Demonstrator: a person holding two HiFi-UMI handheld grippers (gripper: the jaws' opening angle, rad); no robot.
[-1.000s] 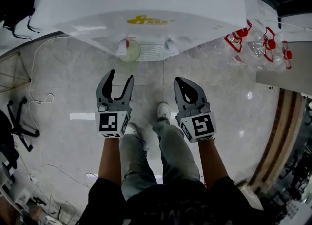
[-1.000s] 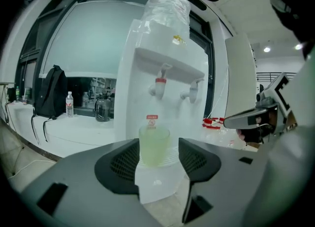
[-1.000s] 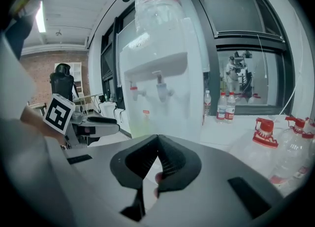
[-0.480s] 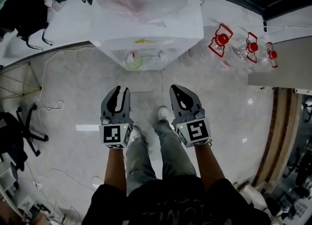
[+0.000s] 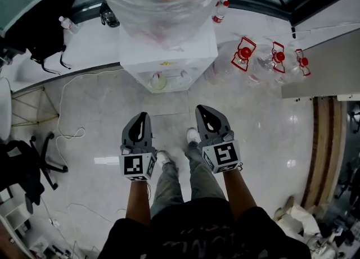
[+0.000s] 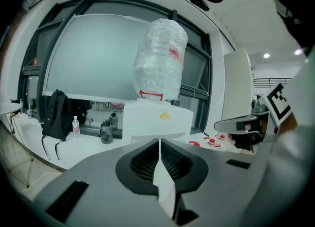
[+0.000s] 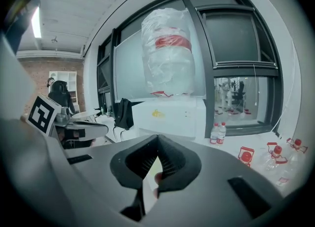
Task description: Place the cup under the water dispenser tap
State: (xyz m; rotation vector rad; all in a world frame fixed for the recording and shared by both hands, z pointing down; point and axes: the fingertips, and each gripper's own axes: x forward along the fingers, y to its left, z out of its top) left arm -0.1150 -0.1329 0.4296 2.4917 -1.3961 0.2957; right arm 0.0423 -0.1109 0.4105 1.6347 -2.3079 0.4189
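Left gripper (image 5: 142,117): grey jaws have just closed together, nothing between them.
Right gripper (image 5: 203,110): jaws together (also empty).
Pale green translucent plastic cup (image 5: 159,82): beneath a tap of the white box-shaped water dispenser (image 5: 169,55), well apart from both grippers.

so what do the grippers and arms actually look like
Both grippers are grey plastic with black ribbed pads inside two tapered, curved jaws. The left gripper and right gripper each carry a white cube printed with black square markers at the back. No cables show. The person wears a dark short-sleeved top.
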